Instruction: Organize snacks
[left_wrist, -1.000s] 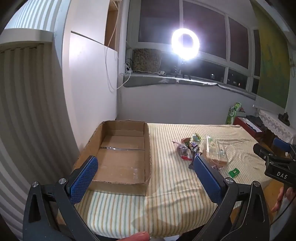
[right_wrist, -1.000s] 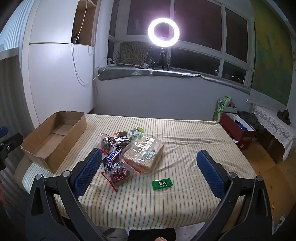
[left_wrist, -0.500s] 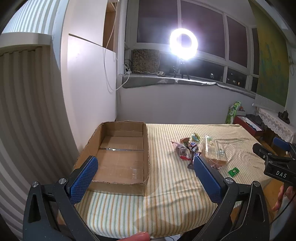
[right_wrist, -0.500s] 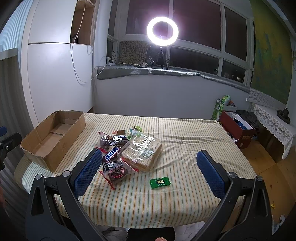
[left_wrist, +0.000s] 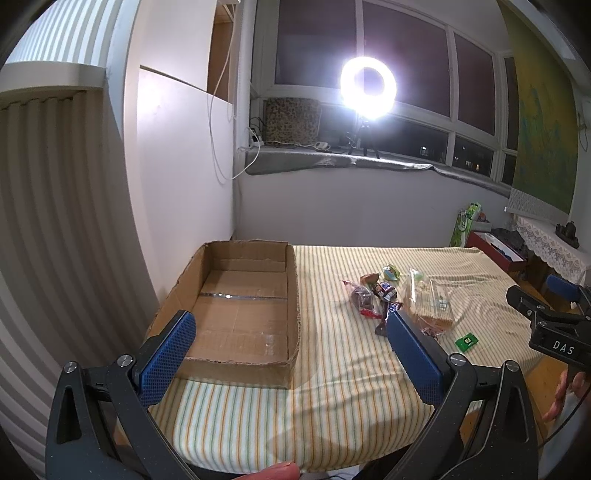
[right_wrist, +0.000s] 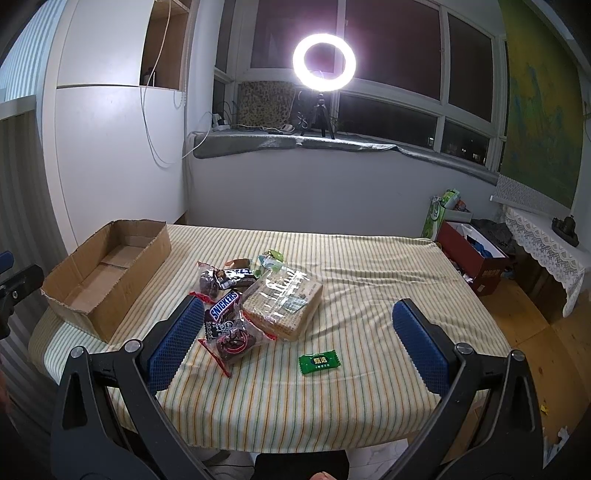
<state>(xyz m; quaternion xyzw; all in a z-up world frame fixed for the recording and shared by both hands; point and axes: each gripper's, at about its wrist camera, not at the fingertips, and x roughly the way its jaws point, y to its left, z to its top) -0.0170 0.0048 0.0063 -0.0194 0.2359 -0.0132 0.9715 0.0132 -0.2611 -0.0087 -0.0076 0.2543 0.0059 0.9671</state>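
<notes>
Left wrist view: your left gripper hangs with its fingers spread wide, holding nothing, above the near edge of the desk.
Box: the cardboard box sits open-topped at the desk's left end.
Snacks: the snack pile lies to the box's right, apart from it.
Right wrist view: your right gripper is also wide open and holds nothing.
Wafers: a clear wafer pack lies mid-desk, touching a Snickers bar and dark wrapped sweets.
Green packet: 1 green packet lies alone, nearer you.
Around: ring light on the sill.
</notes>
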